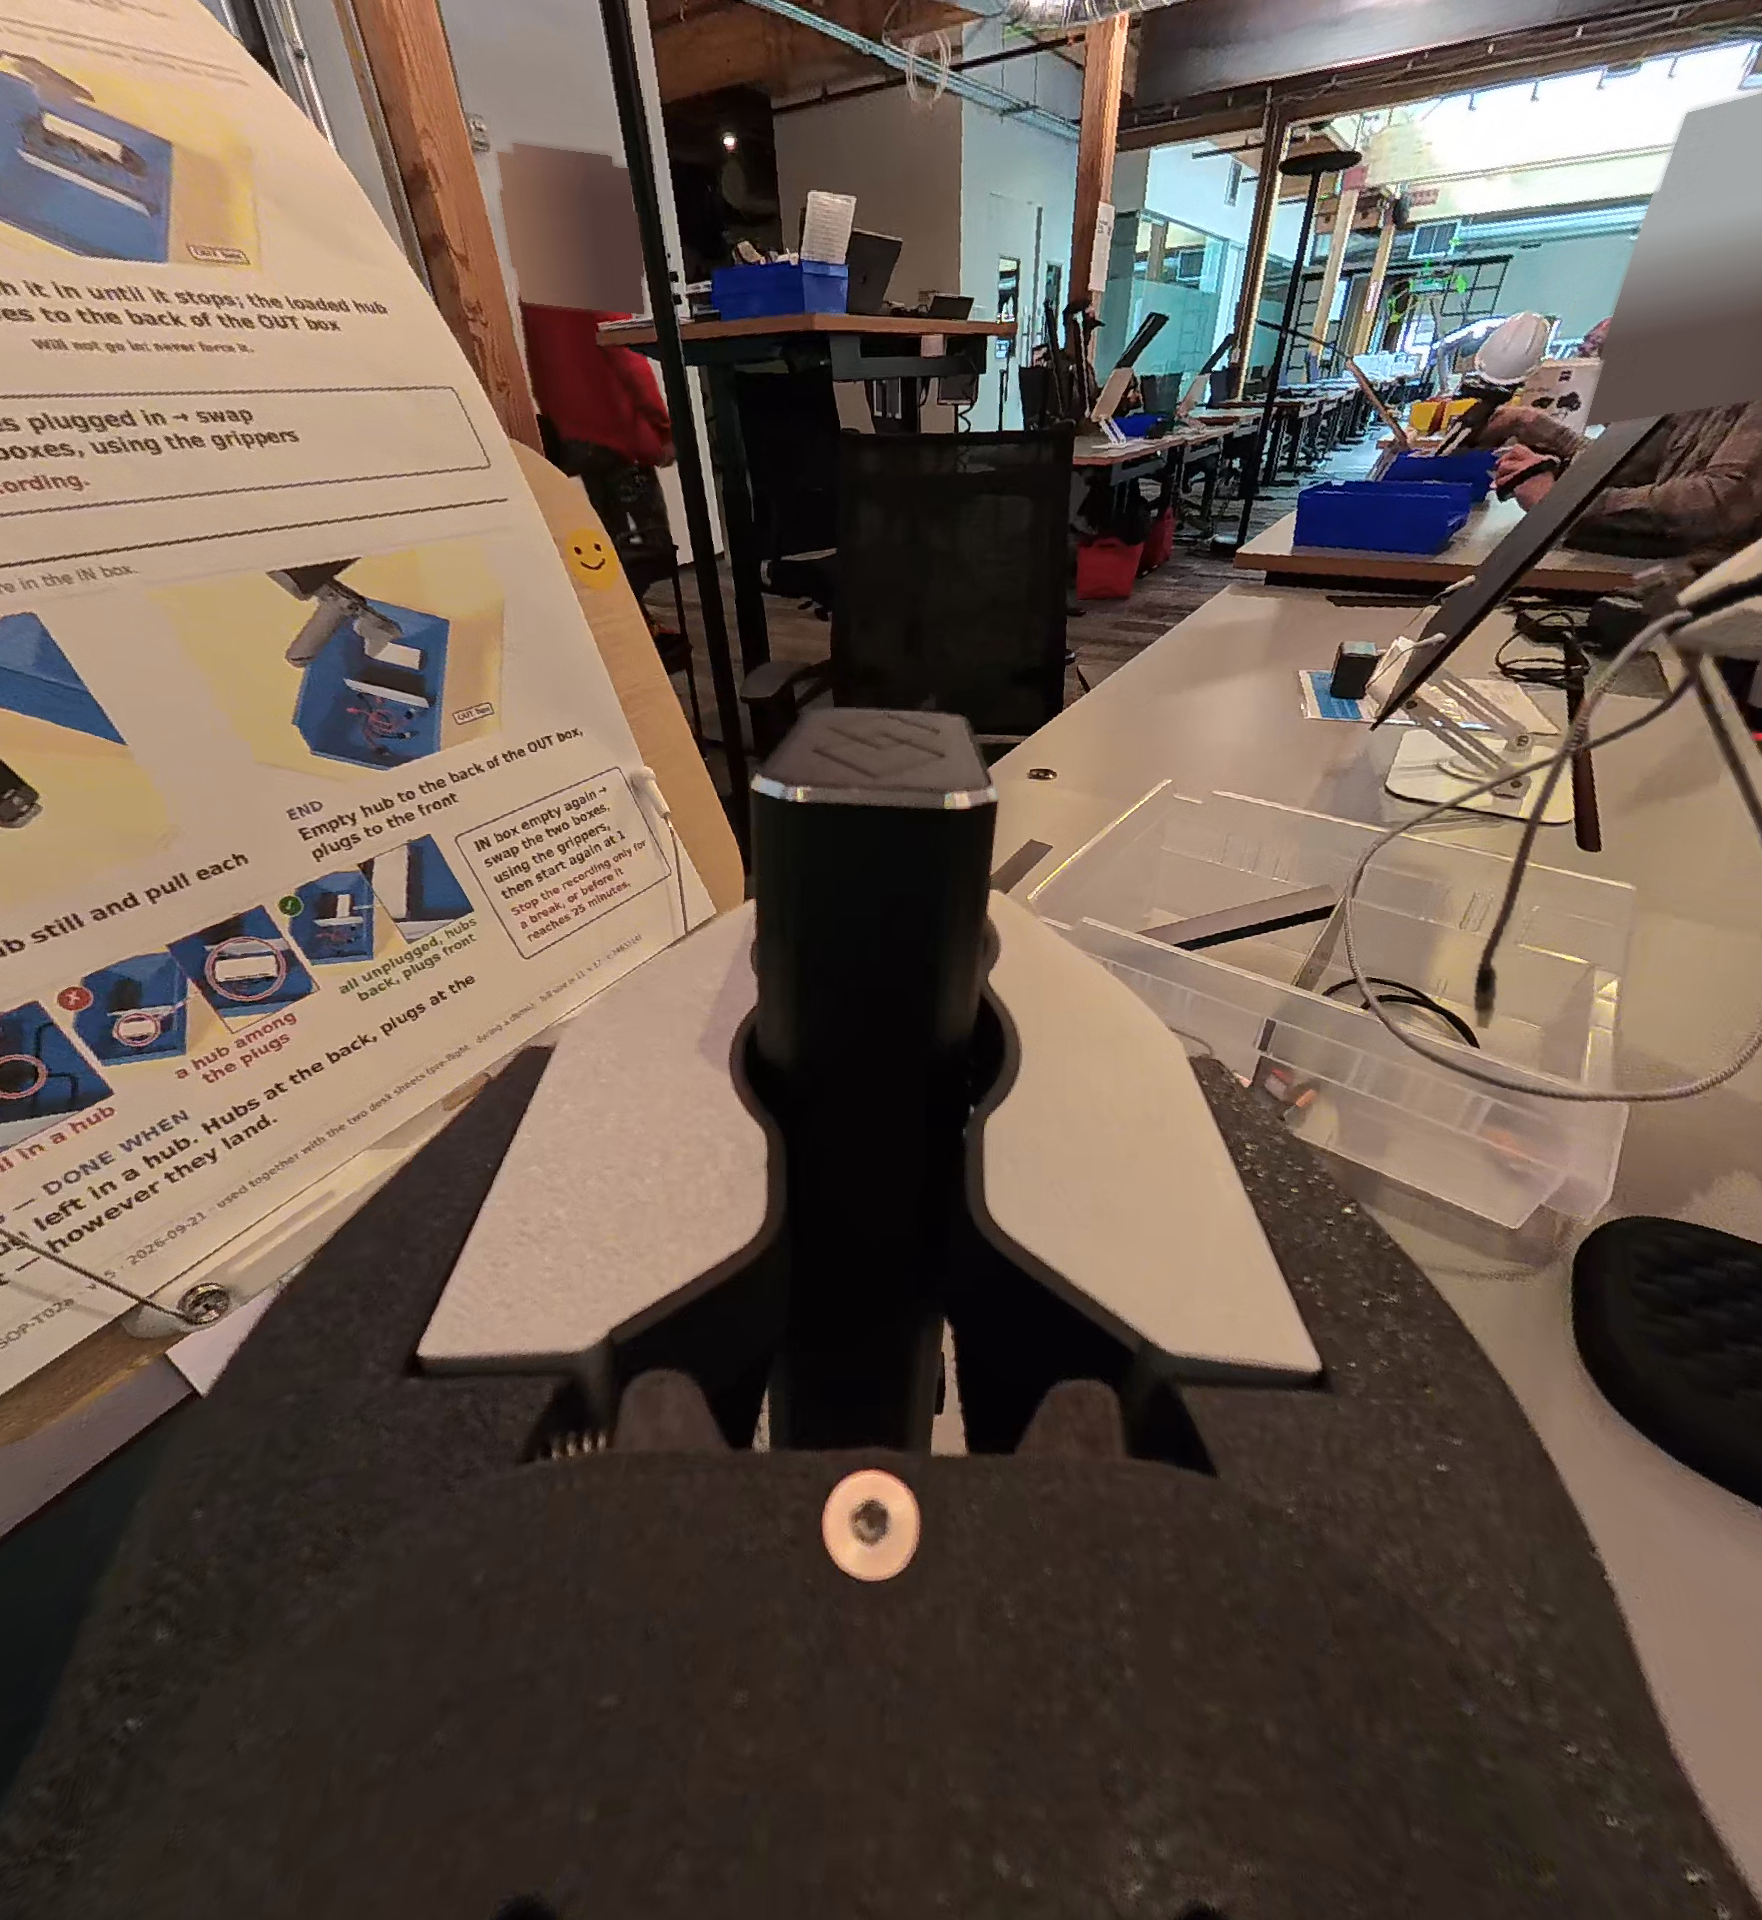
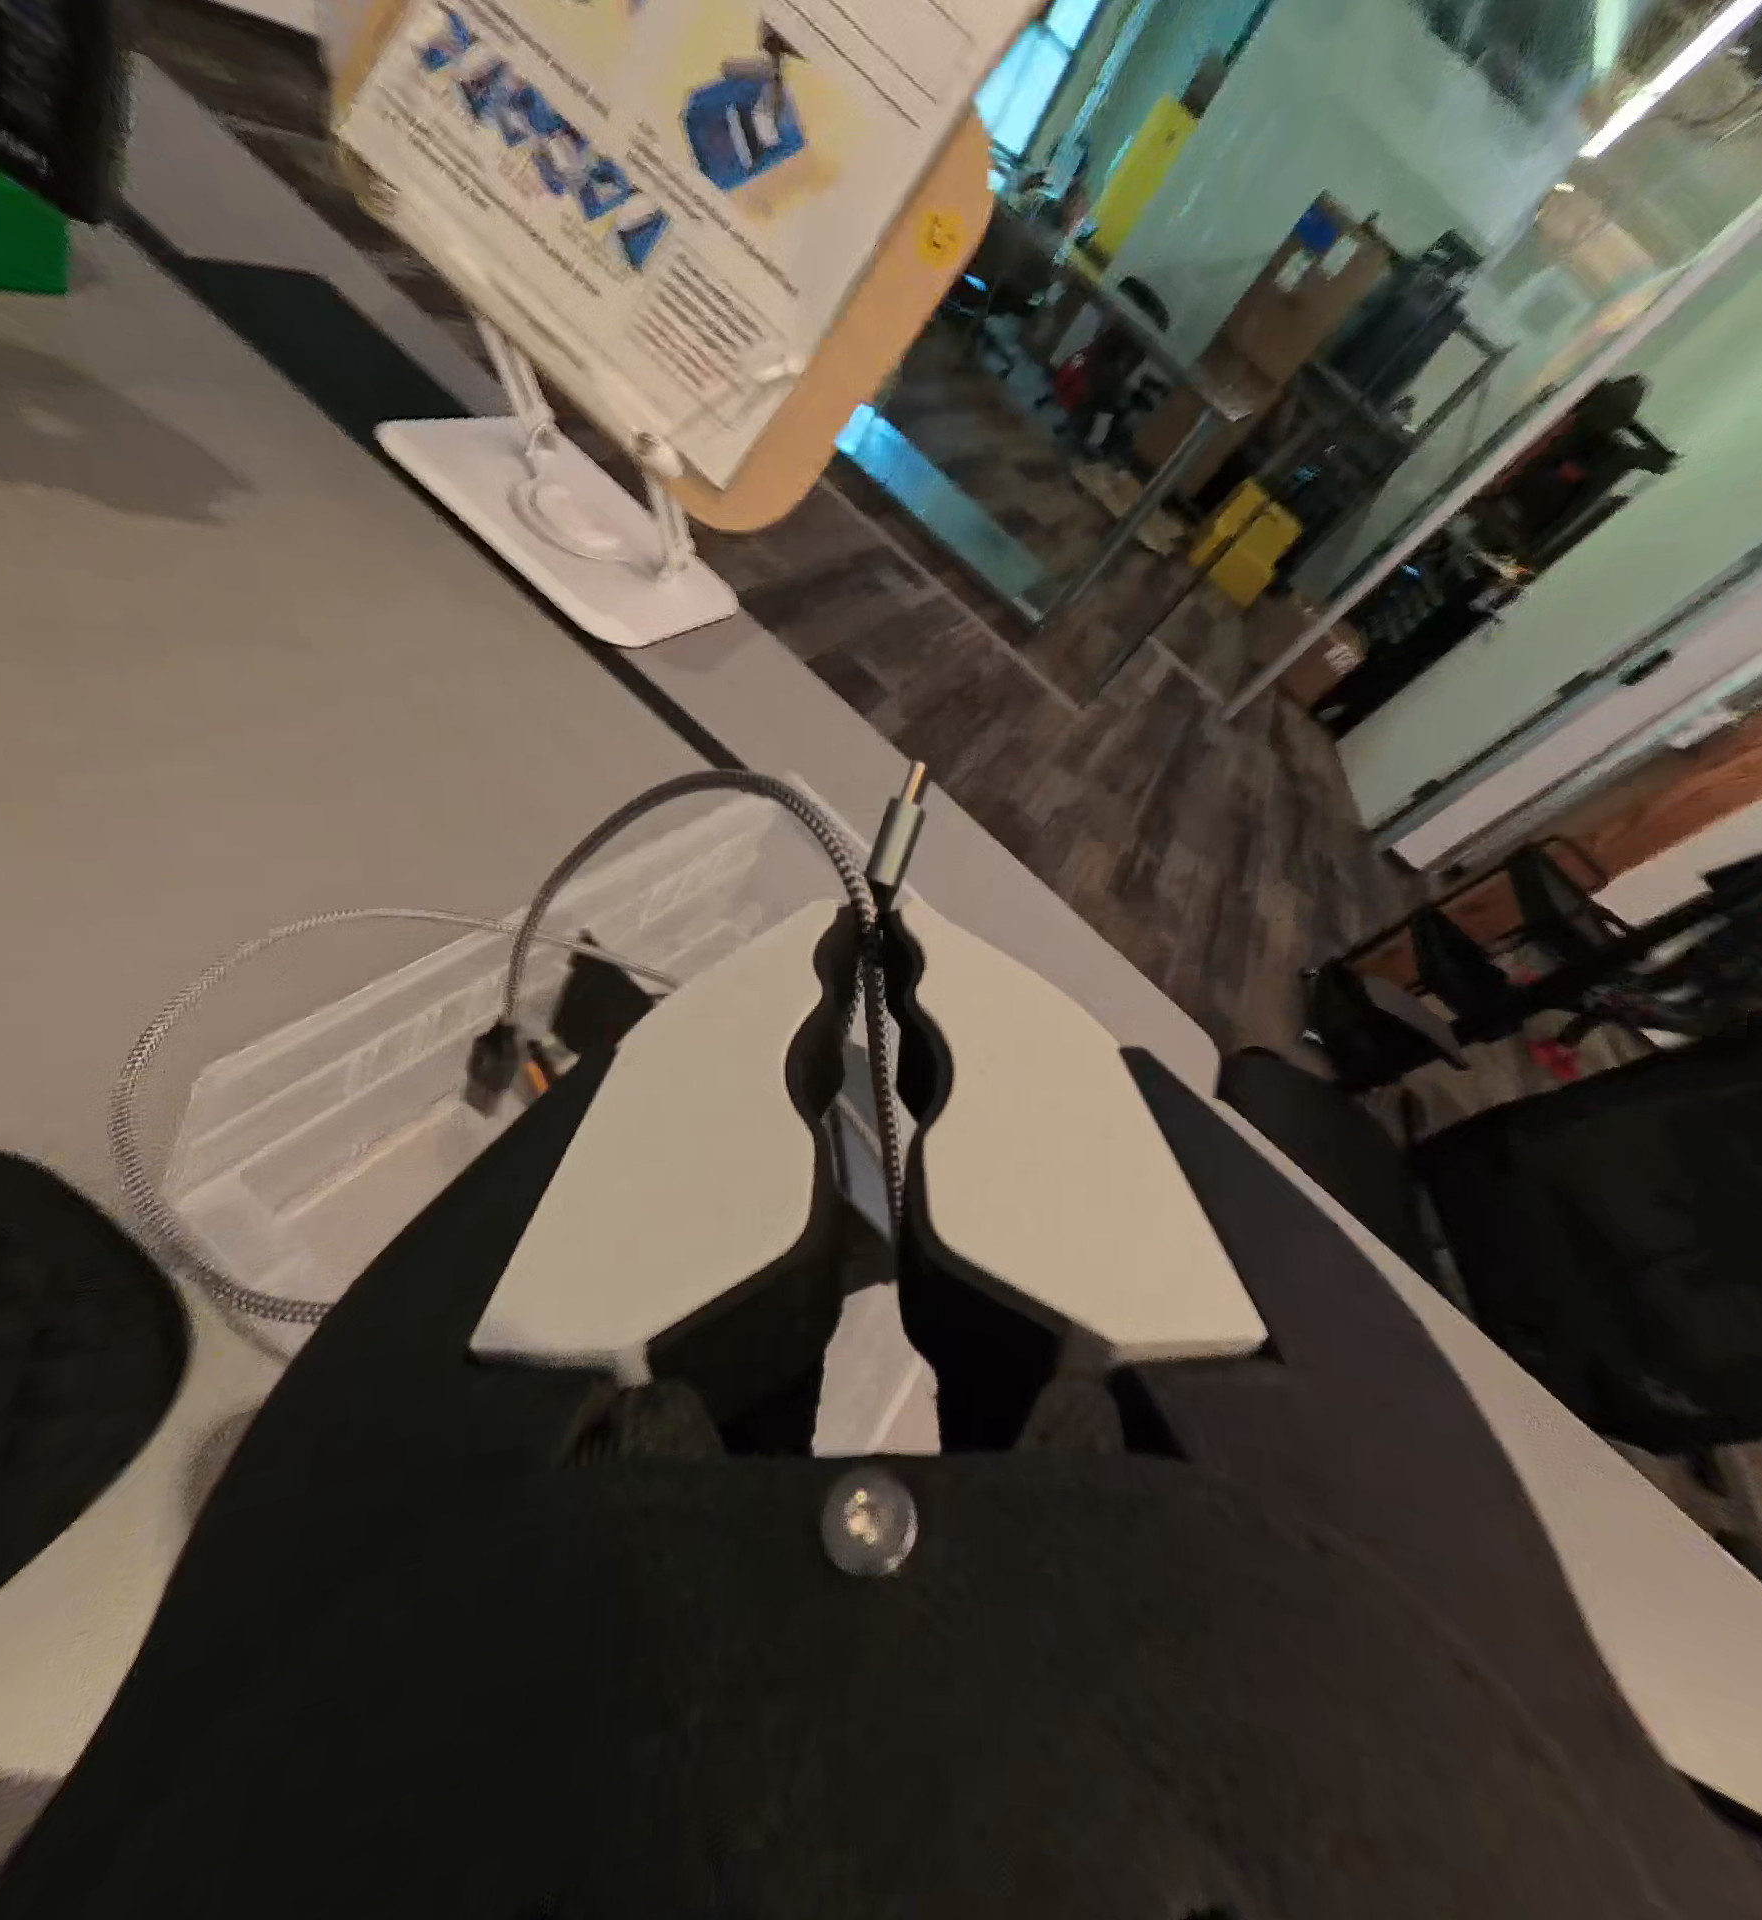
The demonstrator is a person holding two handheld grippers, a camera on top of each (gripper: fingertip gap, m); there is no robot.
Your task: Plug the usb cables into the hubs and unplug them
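My left gripper [image 1: 872, 997] is shut on a black USB hub [image 1: 872, 894] and holds it upright, its end sticking out past the fingertips, above the desk. My right gripper [image 2: 872, 925] is shut on a grey braided USB cable [image 2: 882, 1039]. The cable's metal plug [image 2: 903, 821] sticks up just past the fingertips. The rest of the cable loops left over a clear plastic tray [image 2: 357, 1081], and its other, dark plug [image 2: 492, 1070] hangs there. In the left wrist view the right gripper [image 1: 1760, 613] is at the upper right, with the cable [image 1: 1583, 1081] looping down over the clear tray [image 1: 1376, 997].
A printed instruction sheet on a stand [image 1: 233, 727] is close on the left; it also shows in the right wrist view [image 2: 648, 208]. A black mesh pad [image 1: 1729, 1361] lies on the grey desk [image 1: 1220, 696]. A tablet on a stand [image 1: 1511, 665] and a black chair [image 1: 950, 582] are beyond. My hands' fingertips stand some 40 centimeters from each other.
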